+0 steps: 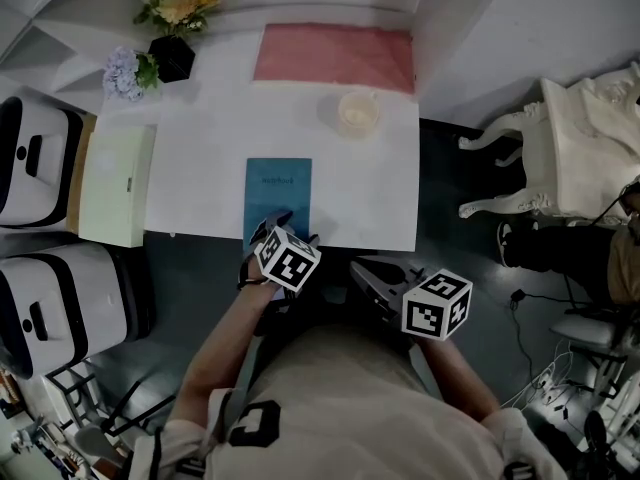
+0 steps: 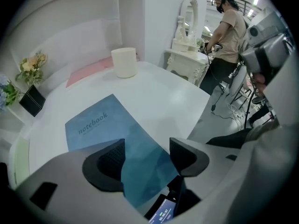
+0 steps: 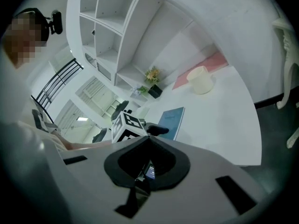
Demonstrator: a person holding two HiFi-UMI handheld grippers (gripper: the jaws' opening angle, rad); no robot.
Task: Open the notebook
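Observation:
A blue notebook [image 1: 278, 193] lies shut on the white table [image 1: 200, 148], close to its front edge; the word "notebook" shows on its cover [image 2: 100, 122]. My left gripper [image 1: 285, 226] points steeply down over the notebook's near end. Its jaws stand wide apart [image 2: 145, 150], with the near part of the cover between them and neither pad pressing on it. My right gripper [image 1: 365, 273] hangs off the table's front edge, to the right of the left one. Its jaw tips meet [image 3: 147, 138] with nothing between them. From the right gripper view the notebook [image 3: 172, 120] lies beyond the left gripper's marker cube [image 3: 127, 125].
A cream cup [image 1: 357, 111] and a pink mat [image 1: 335, 56] sit at the table's far side, flowers [image 1: 178, 6] in a black pot at the far left. A pale green box [image 1: 115, 183] lies at the left edge. A white chair [image 1: 560, 148] stands right. A person [image 2: 229, 27] stands beyond it.

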